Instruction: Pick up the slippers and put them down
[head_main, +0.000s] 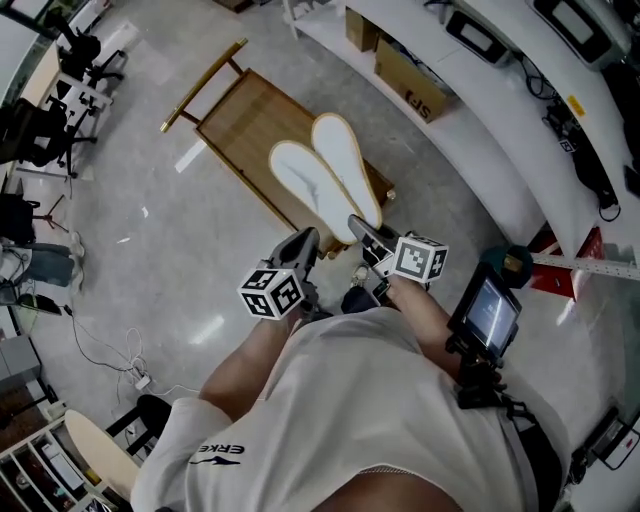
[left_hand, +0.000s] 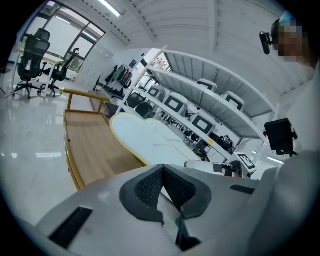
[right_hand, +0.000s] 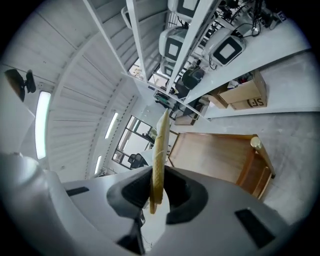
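- The left gripper (left_hand: 166, 192), a grey two-jaw tool with black ribbed pads, has its jaws pressed onto the near end of a flat white-soled slipper with a thin yellow edge (left_hand: 150, 140). The sole faces up and runs straight away from the jaws.
- The right gripper (right_hand: 156, 194) pinches the near end of a second white-soled, yellow-edged slipper (right_hand: 160, 145). In its own view this one shows edge-on, as a narrow yellowish strip standing between the two black pads.
- In the head view the two slippers sit side by side with soles up. They point away from the person, and their long edges meet near the gripped ends.
- Both slippers are held over a low rectangular light-brown wooden platform (head_main: 240, 130) with a round rail across its far end (whether any part of a slipper touches the wood, I cannot tell).
- The platform stands on a glossy pale grey floor (head_main: 150, 250).
- A long white curved shelf unit (head_main: 480, 150) runs along the right side, with brown cardboard boxes (head_main: 410, 80) beneath it.
- Black office chairs (head_main: 40, 130) stand at the far left.
- The person's white shirt (head_main: 350, 400) fills the bottom of the head view, with a small black screen device (head_main: 490, 310) at its right side.
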